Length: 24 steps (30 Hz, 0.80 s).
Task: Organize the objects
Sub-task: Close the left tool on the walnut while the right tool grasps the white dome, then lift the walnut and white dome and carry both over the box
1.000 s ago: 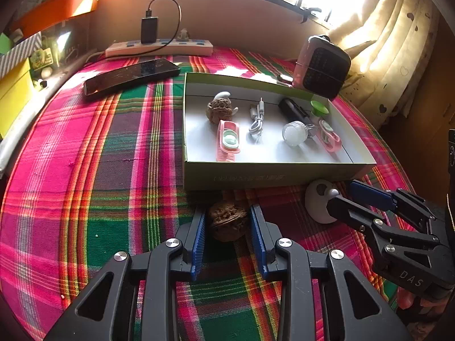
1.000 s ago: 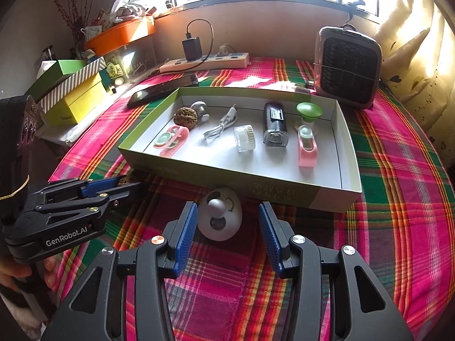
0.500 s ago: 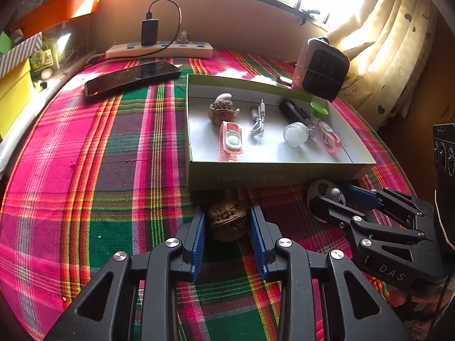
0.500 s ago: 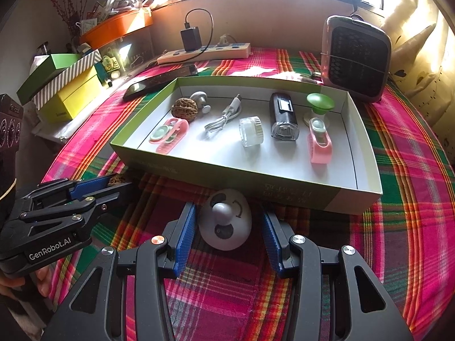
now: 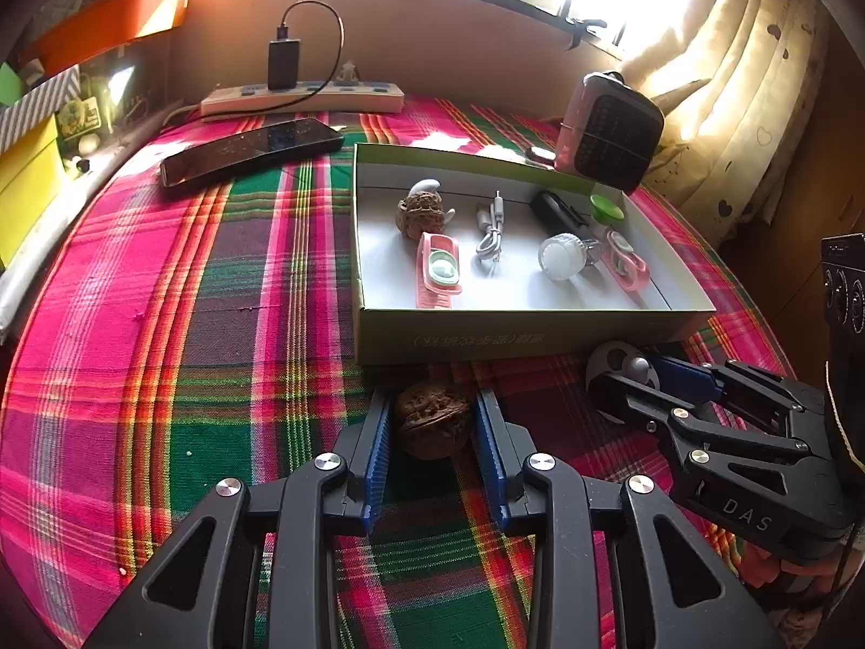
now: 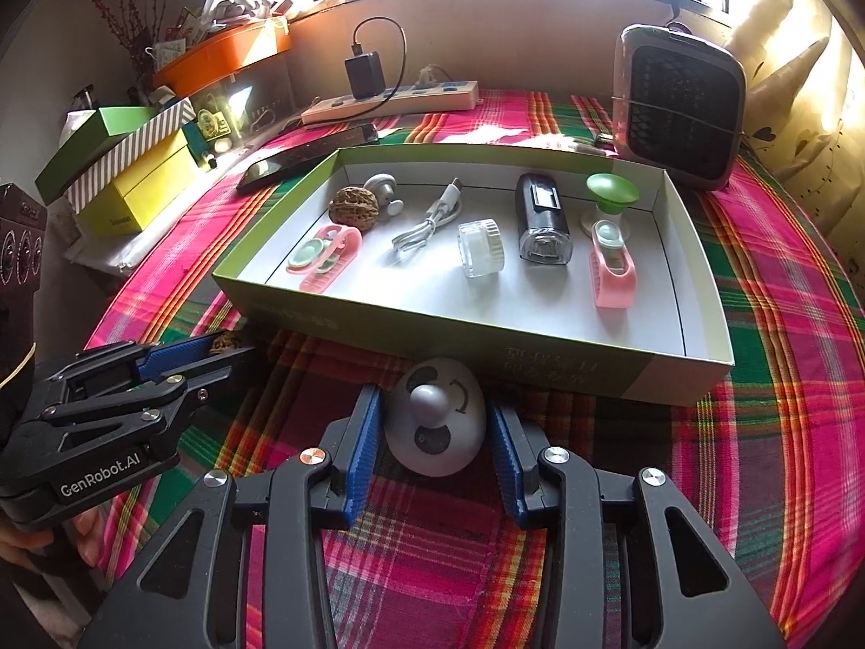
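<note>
Most of the sorting looks done: the shallow green-walled cardboard box (image 6: pixel 540 332) on the plaid-covered tabletop (image 5: pixel 162 324) already holds eight things, and two are left outside, just in front of its near wall.

Inside the box I count two pink silicone holders with pale green discs (image 6: pixel 324 257), one brown wrinkled walnut (image 6: pixel 354 207), one small white earbud-like piece (image 6: pixel 384 189), one coiled white cable (image 6: pixel 427 224), one clear ribbed jar (image 6: pixel 481 249), one black rectangular lamp-like device (image 6: pixel 543 224) and one green suction-cup stand (image 6: pixel 611 194).

Outside lie a second brown walnut (image 5: pixel 432 422) and a white egg-shaped gadget with a grey knob (image 6: pixel 435 422).

The left tool (image 5: pixel 432 432) stands narrow around the second walnut, its blue pads seeming to touch the shell's sides while the nut rests on the cloth. The right tool (image 6: pixel 435 432) is closing on the white egg-shaped gadget; the left pad is at its side, the right pad just beside it, with a thin gap.

What remains, in my judgement, is lifting both into the free floor of the box.
</note>
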Tool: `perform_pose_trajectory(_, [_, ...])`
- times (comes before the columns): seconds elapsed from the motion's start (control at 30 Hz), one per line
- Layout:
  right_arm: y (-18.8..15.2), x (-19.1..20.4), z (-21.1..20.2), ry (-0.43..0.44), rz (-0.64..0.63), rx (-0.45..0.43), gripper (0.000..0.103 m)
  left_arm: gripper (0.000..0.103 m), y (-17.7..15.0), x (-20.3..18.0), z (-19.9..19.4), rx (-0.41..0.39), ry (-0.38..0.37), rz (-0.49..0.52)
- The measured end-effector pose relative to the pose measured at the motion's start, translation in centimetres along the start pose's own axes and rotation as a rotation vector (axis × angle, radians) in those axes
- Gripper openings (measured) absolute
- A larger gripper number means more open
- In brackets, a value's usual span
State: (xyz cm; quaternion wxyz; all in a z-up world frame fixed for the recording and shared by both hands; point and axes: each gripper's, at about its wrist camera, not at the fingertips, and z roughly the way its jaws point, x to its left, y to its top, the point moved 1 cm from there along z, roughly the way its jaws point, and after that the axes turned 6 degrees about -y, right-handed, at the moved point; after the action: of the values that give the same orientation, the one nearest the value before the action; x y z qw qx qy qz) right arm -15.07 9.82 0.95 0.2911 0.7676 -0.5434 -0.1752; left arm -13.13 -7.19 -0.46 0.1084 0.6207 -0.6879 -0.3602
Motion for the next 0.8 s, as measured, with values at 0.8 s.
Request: perform_pose_trajectory(0.8, [0.13, -0.01, -0.84, 0.017, 0.005, -0.042, 0.027, 0.028, -0.04, 0.01, -0.06, 0.001, 0.001, -0.001])
